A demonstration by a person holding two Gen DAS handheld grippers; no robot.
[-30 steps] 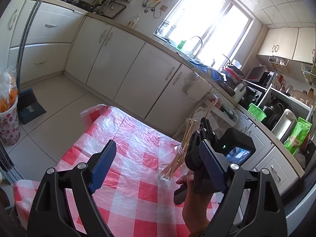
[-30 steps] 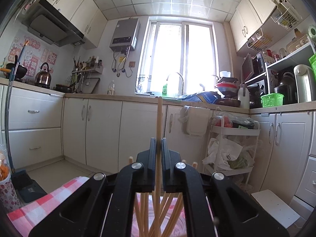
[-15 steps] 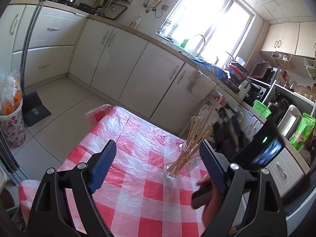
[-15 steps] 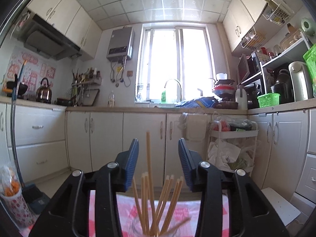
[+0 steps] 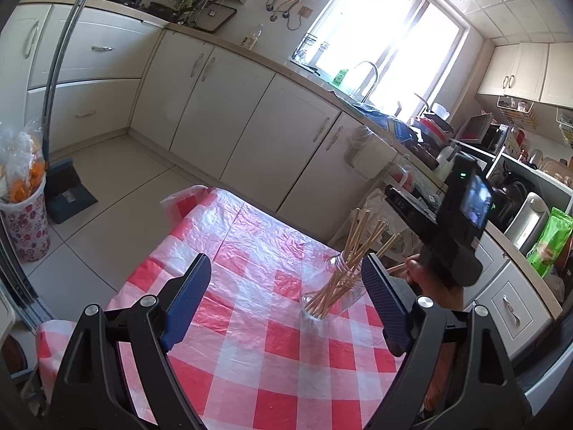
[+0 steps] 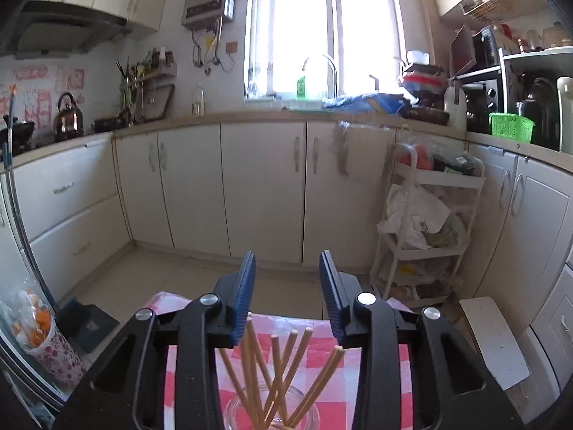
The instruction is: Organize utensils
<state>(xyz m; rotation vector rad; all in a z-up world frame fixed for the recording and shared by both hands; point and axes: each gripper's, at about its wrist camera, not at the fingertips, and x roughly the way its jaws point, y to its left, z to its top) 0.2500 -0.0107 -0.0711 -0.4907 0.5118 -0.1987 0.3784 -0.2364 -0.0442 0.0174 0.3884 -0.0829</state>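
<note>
My left gripper hangs low over the near part of the bench, its blue pads spread wide with nothing between them; I keep it out of the way so the glass jar has room. The jar stands on the red-checked plastic cloth at about 2 o'clock from that gripper, just beside its right pad in the view. The wooden chopsticks stand in it, tips down and tops fanned out, because the wide mouth lets them lean against the rim.

My right gripper sits above the jar, at 3 o'clock in the left view, with my hand on its grip. Its jaws have just been opening then easing in a little, and now stand parted, gripping nothing; the chopstick tops poke up below and between the pads, loose. I judge one stick has been let go into the jar.

Beyond, at 12 o'clock, stand the white cabinets and the bright window.
</note>
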